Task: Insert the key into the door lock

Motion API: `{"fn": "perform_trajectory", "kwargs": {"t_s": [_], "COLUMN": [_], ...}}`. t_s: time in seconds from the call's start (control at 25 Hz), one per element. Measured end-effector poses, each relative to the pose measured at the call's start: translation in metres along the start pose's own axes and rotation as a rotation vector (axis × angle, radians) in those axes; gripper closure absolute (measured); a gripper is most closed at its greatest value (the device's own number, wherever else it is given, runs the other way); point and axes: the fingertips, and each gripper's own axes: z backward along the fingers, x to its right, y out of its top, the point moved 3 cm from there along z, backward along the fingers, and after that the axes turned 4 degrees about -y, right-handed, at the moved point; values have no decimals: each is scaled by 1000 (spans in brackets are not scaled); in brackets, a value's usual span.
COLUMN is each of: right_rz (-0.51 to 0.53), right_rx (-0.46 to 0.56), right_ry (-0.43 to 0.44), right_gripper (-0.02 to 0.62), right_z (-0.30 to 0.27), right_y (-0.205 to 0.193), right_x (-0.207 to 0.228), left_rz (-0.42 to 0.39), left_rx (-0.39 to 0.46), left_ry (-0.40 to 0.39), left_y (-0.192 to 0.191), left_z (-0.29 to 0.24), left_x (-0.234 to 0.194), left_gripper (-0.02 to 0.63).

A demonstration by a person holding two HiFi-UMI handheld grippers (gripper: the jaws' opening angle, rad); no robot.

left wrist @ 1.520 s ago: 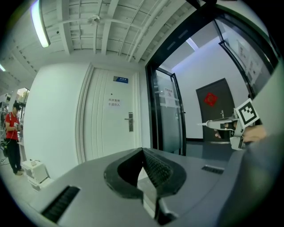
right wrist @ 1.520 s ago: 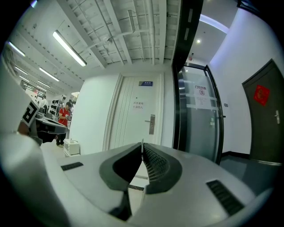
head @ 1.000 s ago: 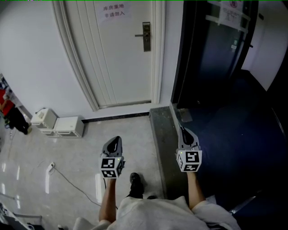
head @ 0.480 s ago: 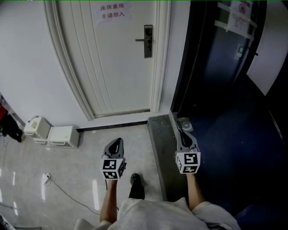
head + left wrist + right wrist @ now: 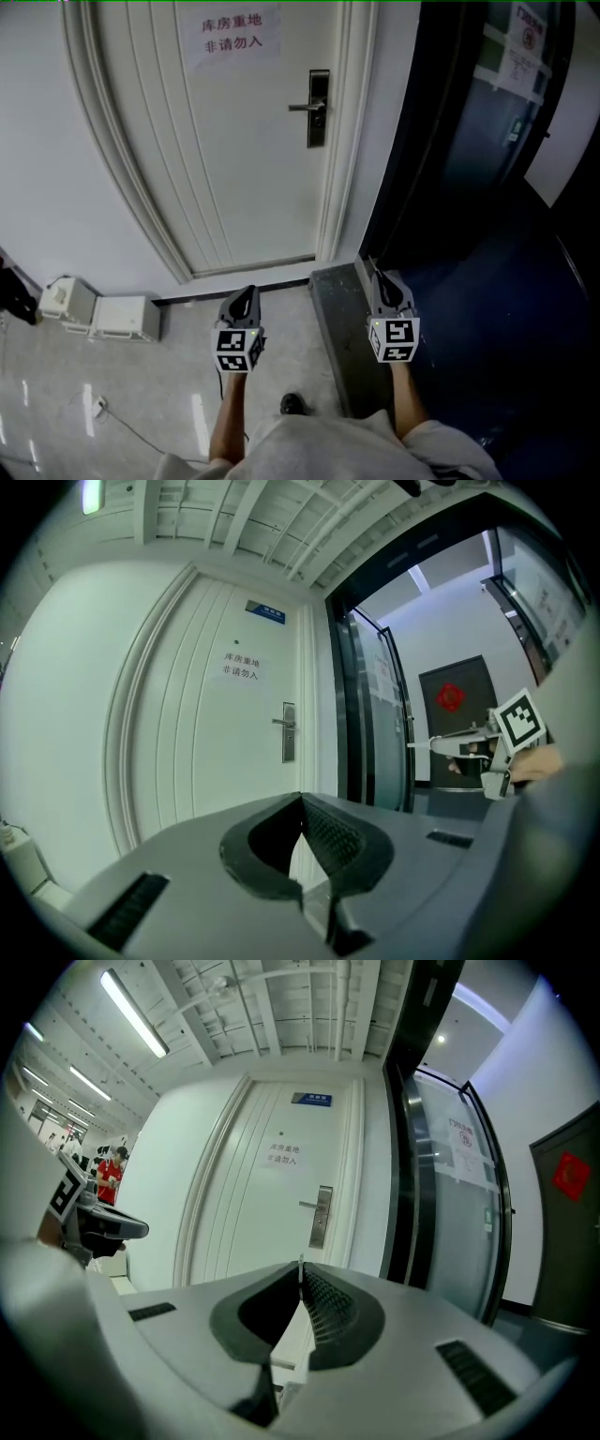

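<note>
The left tongs (image 5: 246, 292) were held level and pointed at a white door (image 5: 234, 141). In the left gripper view their jaws (image 5: 301, 799) met at the tips, and only the door showed through the gap behind the tips, so they held nothing.

The right tongs (image 5: 380, 279) were level too, beside the left ones and well apart from them. In the right gripper view their jaws (image 5: 300, 1274) were pressed together. A thin metal sliver (image 5: 300, 1263) stood out from the tips. It was seen edge-on, and as far as I could tell it was the key.

The door lock (image 5: 319, 108), a metal plate with a lever handle, sat on the door ahead of both tongs and well apart from them. From the left tongs it was a little to the left of the tips (image 5: 288, 731). From the right tongs it was a little to the right of the tips (image 5: 322, 1217) and higher than the key.

A paper notice (image 5: 232, 36) hung on the door, ahead of the left tongs and above the lock. A dark glass door (image 5: 469, 141) stood ahead of the right tongs, to their right. Below the right tongs ran a dark threshold strip (image 5: 333, 319). On the pale floor (image 5: 178, 375), to the left of the left tongs, two white boxes (image 5: 122, 317) stood against the wall. A shoe (image 5: 293, 404) showed between the two forearms.
</note>
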Motion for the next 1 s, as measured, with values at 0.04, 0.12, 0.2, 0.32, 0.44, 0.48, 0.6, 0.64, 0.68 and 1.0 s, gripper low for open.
{"fn": "perform_trajectory", "kwargs": {"t_s": [0.04, 0.12, 0.2, 0.32, 0.44, 0.48, 0.6, 0.64, 0.68, 1.0], "right_rz": [-2, -6, -10, -18, -21, -21, -21, -20, -20, -25], "right_rx": [-1, -3, -6, -15, -28, -32, -40, -43, -45, -60], "right_ry": [-4, -12, -20, -33, -40, -41, -45, -46, -46, -31], "right_gripper": [566, 566, 566, 566, 566, 566, 566, 566, 566, 566], "right_z": [-13, -38, -58, -82, -100, -105, -114, -117, -120, -164], "right_y": [0, 1, 2, -1, -6, -8, -14, -15, -16, -31], "right_x": [-2, -4, -6, -8, -10, -11, -10, -9, -9, -3], "left_rz": [-2, -6, -12, -19, -18, -16, -16, -16, -17, -16], "left_rx": [0, -1, -3, -8, -18, -21, -29, -32, -34, -49], "left_ry": [-6, -17, -29, -38, -48, -51, -60, -63, -64, -71], "left_y": [2, 6, 9, 10, 8, 7, 2, 1, 0, -8], "left_z": [-12, -33, -52, -73, -89, -94, -105, -108, -112, -155], "left_x": [-9, -27, -41, -58, -70, -73, -77, -78, -79, -92], "left_gripper": [589, 589, 589, 589, 589, 589, 589, 589, 589, 589]}}
